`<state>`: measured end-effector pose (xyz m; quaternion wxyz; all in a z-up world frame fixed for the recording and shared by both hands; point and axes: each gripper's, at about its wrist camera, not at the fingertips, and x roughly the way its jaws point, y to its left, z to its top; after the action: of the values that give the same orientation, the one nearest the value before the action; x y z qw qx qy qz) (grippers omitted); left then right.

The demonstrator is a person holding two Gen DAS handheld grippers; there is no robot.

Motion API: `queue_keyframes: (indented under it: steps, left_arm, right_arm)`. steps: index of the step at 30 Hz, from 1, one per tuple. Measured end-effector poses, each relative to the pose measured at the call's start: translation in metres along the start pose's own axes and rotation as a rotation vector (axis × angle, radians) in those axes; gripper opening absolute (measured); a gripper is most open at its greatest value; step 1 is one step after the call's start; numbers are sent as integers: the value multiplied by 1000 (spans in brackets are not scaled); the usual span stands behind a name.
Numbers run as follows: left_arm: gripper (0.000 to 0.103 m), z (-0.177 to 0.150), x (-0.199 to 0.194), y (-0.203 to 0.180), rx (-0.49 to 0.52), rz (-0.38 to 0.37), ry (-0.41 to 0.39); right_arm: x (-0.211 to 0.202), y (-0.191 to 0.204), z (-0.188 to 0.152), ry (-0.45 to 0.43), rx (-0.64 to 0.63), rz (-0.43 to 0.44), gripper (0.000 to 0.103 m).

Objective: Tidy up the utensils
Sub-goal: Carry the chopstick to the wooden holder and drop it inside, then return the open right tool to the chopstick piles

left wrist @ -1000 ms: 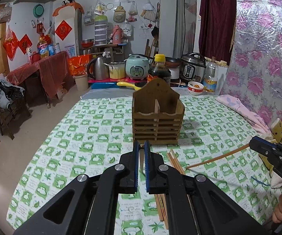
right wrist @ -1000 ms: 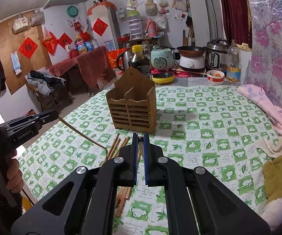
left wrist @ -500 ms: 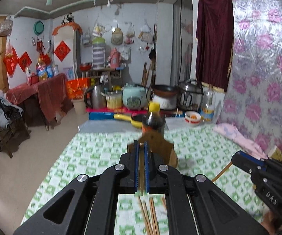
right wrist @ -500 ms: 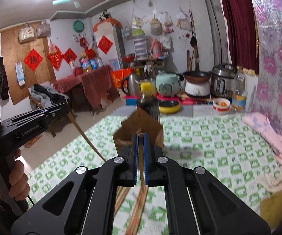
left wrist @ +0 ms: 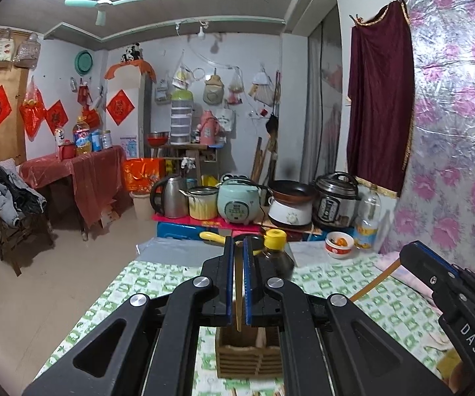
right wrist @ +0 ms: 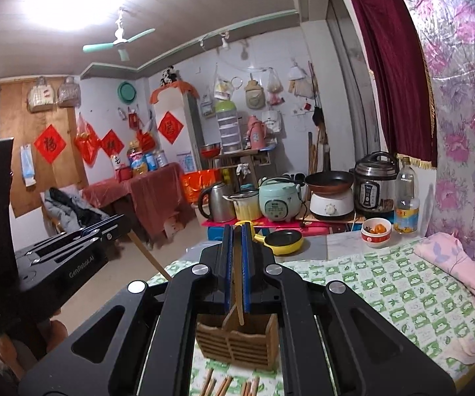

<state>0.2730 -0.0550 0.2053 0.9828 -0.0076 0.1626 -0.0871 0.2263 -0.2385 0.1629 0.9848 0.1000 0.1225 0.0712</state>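
Note:
My left gripper (left wrist: 236, 247) is shut on a wooden chopstick (left wrist: 238, 300) that hangs between its blue pads. The stick's lower tip sits just above the slatted wooden utensil holder (left wrist: 250, 359). My right gripper (right wrist: 237, 231) is likewise shut on a chopstick (right wrist: 238, 297), whose tip hovers over the holder (right wrist: 237, 343). Each view catches the other gripper at its edge: the right gripper (left wrist: 412, 255) with its stick (left wrist: 372, 283), the left gripper (right wrist: 120, 222) with its stick (right wrist: 148, 254). Several loose chopsticks (right wrist: 224, 384) lie on the table in front of the holder.
The table wears a green-checked cloth (right wrist: 386, 283). Behind the holder stand a dark sauce bottle (left wrist: 275, 252), a yellow pan (right wrist: 283, 239) and a small bowl (right wrist: 376, 229). A pink cloth (right wrist: 458, 264) lies along the right edge. Cookers and a kettle line the back.
Both grippers have risen and tilted upward, each carrying its chopstick off the table. The holder has slid from mid-frame to low in both views, under the stick tips.

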Motion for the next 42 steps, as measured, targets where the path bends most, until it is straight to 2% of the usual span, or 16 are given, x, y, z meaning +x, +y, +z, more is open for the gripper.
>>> queue_keyframes:
  steps: [3, 6, 13, 14, 17, 18, 20, 21, 23, 26, 29, 32, 36, 39, 42]
  left_arm:
    - [6, -6, 15, 0, -2, 4, 8]
    - [6, -17, 37, 5, -25, -3, 46]
    - [6, -36, 90, 27, -83, -18, 208]
    - [6, -40, 98, 31, -100, -20, 236]
    - [7, -49, 115, 47, -158, -36, 312]
    - [11, -50, 116, 52, -177, -45, 326]
    - [25, -53, 118, 60, -210, -51, 338]
    - [29, -53, 118, 61, -212, -44, 334]
    - [46, -53, 115, 62, -208, -26, 323]
    - [59, -51, 108, 61, -205, -16, 304]
    - [69, -47, 99, 60, -201, -1, 273]
    - [77, -44, 89, 59, -196, 19, 242]
    - [79, -44, 77, 56, -169, 46, 215]
    - [83, -60, 65, 60, -150, 53, 204]
    - [84, -93, 59, 68, -137, 74, 243]
  right_arm:
    - [18, -4, -6, 19, -13, -11, 6]
    - [39, -9, -16, 75, -11, -17, 6]
    - [96, -22, -49, 258, -1, -45, 7]
    - [103, -27, -54, 292, 13, -42, 11]
    - [111, -38, -60, 328, 54, -51, 13]
    - [112, -41, -60, 330, 68, -42, 13]
    - [108, -44, -58, 324, 84, -31, 15]
    - [106, -45, -56, 315, 87, -33, 19]
    - [102, -46, -54, 297, 86, -43, 27]
    - [95, -46, -50, 278, 91, -49, 39]
    - [87, -46, -45, 259, 99, -49, 44]
    - [78, -43, -39, 236, 103, -43, 49]
    - [60, -38, -34, 207, 99, -18, 54]
    - [49, -32, -34, 199, 96, -3, 58]
    - [43, -27, -38, 206, 92, -2, 60]
